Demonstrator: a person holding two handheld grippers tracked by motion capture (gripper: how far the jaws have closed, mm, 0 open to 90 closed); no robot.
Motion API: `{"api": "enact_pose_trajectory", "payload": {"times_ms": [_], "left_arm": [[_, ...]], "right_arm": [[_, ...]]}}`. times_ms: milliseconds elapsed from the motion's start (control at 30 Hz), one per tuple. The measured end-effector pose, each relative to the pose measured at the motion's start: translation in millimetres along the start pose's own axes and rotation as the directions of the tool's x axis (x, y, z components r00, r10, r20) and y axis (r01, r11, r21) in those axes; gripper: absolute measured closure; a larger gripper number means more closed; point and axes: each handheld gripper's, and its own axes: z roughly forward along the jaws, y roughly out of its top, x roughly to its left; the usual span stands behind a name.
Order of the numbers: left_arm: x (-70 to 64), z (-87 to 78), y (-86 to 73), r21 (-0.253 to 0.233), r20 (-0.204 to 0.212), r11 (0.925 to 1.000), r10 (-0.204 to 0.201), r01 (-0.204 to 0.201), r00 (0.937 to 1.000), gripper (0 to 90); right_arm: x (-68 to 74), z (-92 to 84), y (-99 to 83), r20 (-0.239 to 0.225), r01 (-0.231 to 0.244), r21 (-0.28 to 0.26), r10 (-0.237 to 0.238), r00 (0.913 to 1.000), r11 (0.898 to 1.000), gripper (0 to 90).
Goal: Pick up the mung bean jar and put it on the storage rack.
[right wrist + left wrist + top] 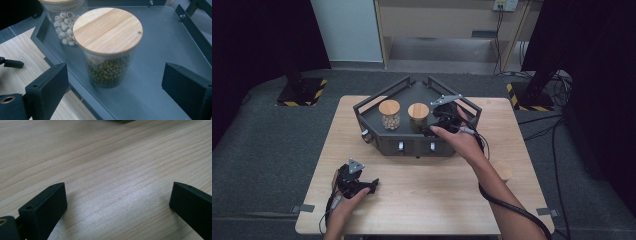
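Table (422, 195) first: pale wood, mostly bare on my side; I keep that space free for working. At its far half sits the dark metal tray (371, 114), angular, with raised rails all round; the rails hold the jars in, but they also fence off any low approach from the side, so going in from above looks like the way.

Two jars stand upright inside the tray, side by side and close, both with round wooden lids. Jar of green beans (108, 50) is the one I'm working on; it stands on the tray floor near the front rail, just ahead of my right gripper (113, 82). That gripper has its jaws spread wide, one each side of the jar and short of it, pads touching nothing; nothing held. I judge the jar is set down and free-standing. Jar of white seeds (63, 31) is right behind it from this angle, near enough that a careless swing could knock it; lids look seated.

My left gripper (117, 202) rests low on the bare table near my edge, jaws wide, nothing between them; parked out of the way.

Small bits: a round wooden disc (503, 171) lies on the table by my right forearm, well apart from the tray; my right cable trails back across the table edge and could drag on it.
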Motion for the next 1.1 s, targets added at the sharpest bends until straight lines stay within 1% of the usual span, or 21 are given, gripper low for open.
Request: {"api": "enact_pose_trajectory", "payload": {"times_ms": [133, 233, 367, 500, 567, 800, 900, 1033, 1100], "left_arm": [[-0.1, 0.0, -0.1, 0.000, 0.000, 1.0000, 0.000, 0.000, 1.0000, 0.0], [-0.2, 0.0, -0.1, 0.000, -0.001, 1.0000, -0.001, 0.001, 1.0000, 0.0], [-0.2, 0.0, -0.1, 0.000, -0.001, 1.0000, -0.001, 0.001, 1.0000, 0.0], [-0.2, 0.0, -0.1, 0.000, -0.001, 1.0000, -0.001, 0.001, 1.0000, 0.0], [-0.1, 0.0, 0.0, 0.000, -0.001, 1.0000, -0.001, 0.001, 1.0000, 0.0], [-0.2, 0.0, 0.0, 0.000, -0.001, 1.0000, -0.001, 0.001, 1.0000, 0.0], [-0.2, 0.0, 0.0, 0.000, 0.000, 1.0000, -0.001, 0.001, 1.0000, 0.0], [-0.2, 0.0, 0.0, 0.000, -0.001, 1.0000, -0.001, 0.001, 1.0000, 0.0], [-0.2, 0.0, -0.1, 0.000, -0.001, 1.0000, -0.001, 0.001, 1.0000, 0.0]], "right_arm": [[-3.0, -5.4, -4.4, 0.003, -0.010, -0.003, 0.010, 0.9999, 1.000, 7.2], [-4.4, -8.4, -6.1, 0.001, -0.009, 0.001, 0.009, 1.0000, 1.000, 7.2], [-3.5, -17.5, -12.3, 0.006, 0.009, 0.004, -0.009, 0.9999, 1.000, 7.2], [-4.0, -22.7, -17.3, 0.006, 0.011, 0.003, -0.011, 0.9999, 1.000, 7.2], [-5.4, -26.9, -22.1, 0.012, 0.006, 0.010, -0.006, 0.9999, 1.000, 7.1], [-9.4, -36.6, -32.4, 0.020, 0.012, 0.026, -0.013, 0.9997, 1.000, 7.1], [-9.0, -39.0, -35.2, 0.027, 0.011, 0.034, -0.012, 0.9996, 0.999, 6.4], [-9.2, -43.4, -41.2, 0.025, 0.020, 0.040, -0.021, 0.9995, 0.999, 6.2], [-9.5, -46.0, -44.4, 0.022, 0.016, 0.038, -0.017, 0.9996, 0.999, 6.2]]}}
